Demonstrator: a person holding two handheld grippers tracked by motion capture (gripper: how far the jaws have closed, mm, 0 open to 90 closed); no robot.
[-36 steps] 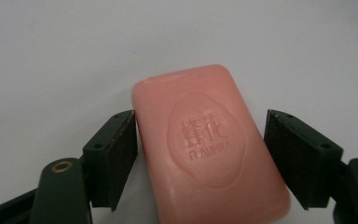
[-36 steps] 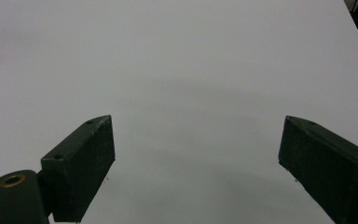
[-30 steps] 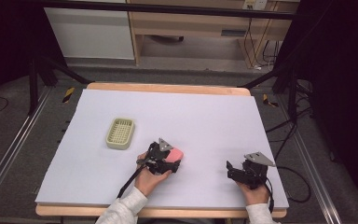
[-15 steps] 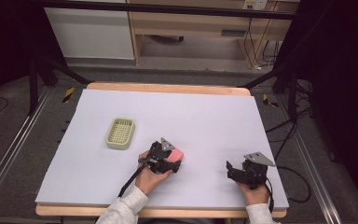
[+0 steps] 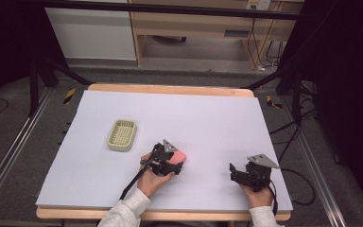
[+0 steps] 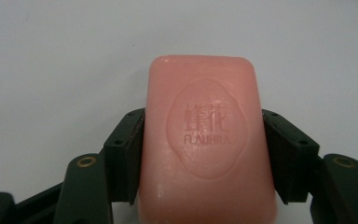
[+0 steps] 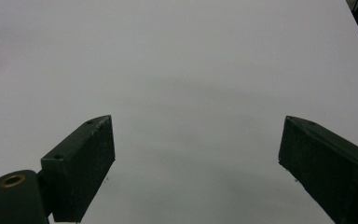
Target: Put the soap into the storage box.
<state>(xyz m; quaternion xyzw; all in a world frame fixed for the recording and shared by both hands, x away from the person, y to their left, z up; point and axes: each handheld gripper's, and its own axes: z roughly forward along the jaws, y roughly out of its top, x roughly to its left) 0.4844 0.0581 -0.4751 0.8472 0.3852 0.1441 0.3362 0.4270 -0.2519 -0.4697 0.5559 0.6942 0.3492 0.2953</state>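
Note:
A pink soap bar (image 6: 207, 140) with an embossed stamp lies on the white table sheet (image 5: 208, 118), near the front middle. My left gripper (image 6: 203, 116) has just been closing, and its black pads (image 6: 133, 149) now press on the bar's two long sides. In the high view the soap bar (image 5: 179, 155) pokes out past the left gripper (image 5: 176, 161), which a hand holds low on the sheet. My right gripper (image 5: 234, 171) rests at the front right, its jaws wide apart; in its own view the right gripper (image 7: 196, 140) has nothing but bare sheet between them.
A pale yellow-green ribbed soap dish (image 5: 122, 135) sits to the left of the left gripper and a little farther back. Cables trail from both grippers over the table's front edge. Dark stands and a wooden cabinet lie beyond the far edge.

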